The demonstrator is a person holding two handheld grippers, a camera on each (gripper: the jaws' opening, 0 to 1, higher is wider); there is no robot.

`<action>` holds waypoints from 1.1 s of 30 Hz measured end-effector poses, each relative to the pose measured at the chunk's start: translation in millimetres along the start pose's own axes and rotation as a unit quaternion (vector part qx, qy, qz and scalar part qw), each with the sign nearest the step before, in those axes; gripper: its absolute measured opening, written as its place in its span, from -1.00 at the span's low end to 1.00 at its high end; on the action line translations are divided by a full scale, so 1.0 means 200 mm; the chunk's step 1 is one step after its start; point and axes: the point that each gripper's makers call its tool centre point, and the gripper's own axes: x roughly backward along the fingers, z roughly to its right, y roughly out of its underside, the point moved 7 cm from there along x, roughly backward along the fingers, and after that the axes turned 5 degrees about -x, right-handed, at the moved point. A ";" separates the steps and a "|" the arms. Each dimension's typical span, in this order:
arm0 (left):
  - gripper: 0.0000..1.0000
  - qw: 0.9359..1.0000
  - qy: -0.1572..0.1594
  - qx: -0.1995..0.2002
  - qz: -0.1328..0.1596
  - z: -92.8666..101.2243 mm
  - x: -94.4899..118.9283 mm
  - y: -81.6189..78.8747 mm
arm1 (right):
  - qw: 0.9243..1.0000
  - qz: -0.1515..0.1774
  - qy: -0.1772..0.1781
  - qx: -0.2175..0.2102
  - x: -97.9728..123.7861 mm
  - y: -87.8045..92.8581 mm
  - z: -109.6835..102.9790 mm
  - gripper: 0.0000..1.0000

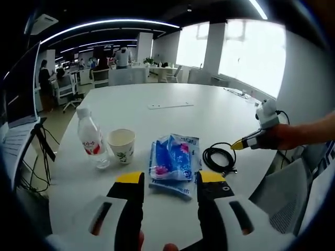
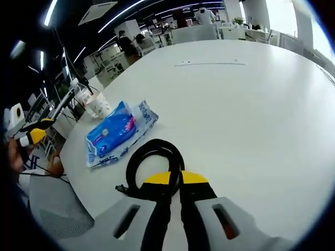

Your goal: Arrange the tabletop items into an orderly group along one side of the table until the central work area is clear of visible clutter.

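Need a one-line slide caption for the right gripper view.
Right gripper closing on coiled black cable, blue packet beside it on white table.

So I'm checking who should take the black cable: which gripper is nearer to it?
Right. The right gripper sits right at the coiled black cable, jaws nearly closed at its loop. The left gripper is open, facing the blue packet, with the cable off to its side.

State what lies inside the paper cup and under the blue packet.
Cup: pale inner wall shows, its bottom is hidden. Packet: lies flat on the table; anything beneath is covered.
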 end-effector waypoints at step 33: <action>-0.21 1.000 -0.008 0.009 0.000 -0.02 0.00 0.02 | 0.999 0.020 0.001 0.032 0.04 -0.12 0.00 -0.84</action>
